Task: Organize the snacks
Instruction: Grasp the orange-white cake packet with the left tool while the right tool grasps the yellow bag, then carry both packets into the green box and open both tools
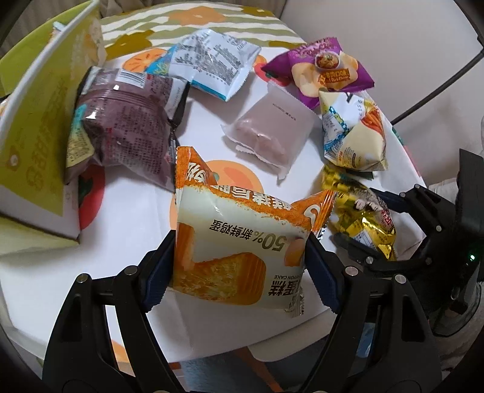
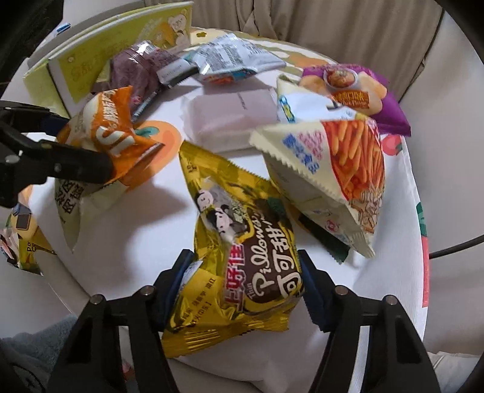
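Observation:
My left gripper (image 1: 240,266) is shut on an orange-and-white cake packet (image 1: 239,241), held above the near part of the round table (image 1: 133,211). It also shows in the right wrist view (image 2: 103,133), at the left. My right gripper (image 2: 242,281) is shut on a gold cocoa-pillow packet (image 2: 242,251), held above the table's near edge. That packet and the right gripper (image 1: 390,238) show at the right of the left wrist view. A green-and-white box (image 1: 36,121) stands open at the table's left.
On the table lie a dark purple packet (image 1: 127,130), a blue-and-white packet (image 1: 211,60), a pale pink packet (image 1: 272,127), a purple chip bag (image 1: 320,72) and a cream stick-snack bag (image 1: 354,130). Curtains (image 2: 332,27) hang behind the table.

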Demonstrator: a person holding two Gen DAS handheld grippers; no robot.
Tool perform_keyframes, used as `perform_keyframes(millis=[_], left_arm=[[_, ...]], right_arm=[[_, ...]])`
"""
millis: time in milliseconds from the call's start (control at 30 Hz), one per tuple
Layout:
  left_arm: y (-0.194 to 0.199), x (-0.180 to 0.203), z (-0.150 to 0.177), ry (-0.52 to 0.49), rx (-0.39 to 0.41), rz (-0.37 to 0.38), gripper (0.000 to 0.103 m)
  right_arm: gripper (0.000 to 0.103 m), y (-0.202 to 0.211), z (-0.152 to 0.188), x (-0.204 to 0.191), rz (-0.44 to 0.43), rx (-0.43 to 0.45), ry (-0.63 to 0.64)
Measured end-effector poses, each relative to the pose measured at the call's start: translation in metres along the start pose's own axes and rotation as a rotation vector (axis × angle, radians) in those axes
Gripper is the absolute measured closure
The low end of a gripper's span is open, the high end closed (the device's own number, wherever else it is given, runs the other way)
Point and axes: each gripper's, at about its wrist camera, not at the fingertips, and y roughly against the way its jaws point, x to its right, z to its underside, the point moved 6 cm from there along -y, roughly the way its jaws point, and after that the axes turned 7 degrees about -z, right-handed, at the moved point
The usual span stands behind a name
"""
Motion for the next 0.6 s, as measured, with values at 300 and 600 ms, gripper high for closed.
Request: perform_keyframes(millis=[300,600], left_arm=[[0.060,-0.011,-0.007,0.035,0.078,0.004,0.026],[0.140,-0.057,-0.039,0.086,0.205,-0.020,0.026]], right_arm=[[0.041,0.042,-0.017,-0.019,-0.093,0.075,-0.043],[0.041,0.096,-0.077,-0.050,-0.129,0.190,-0.056]])
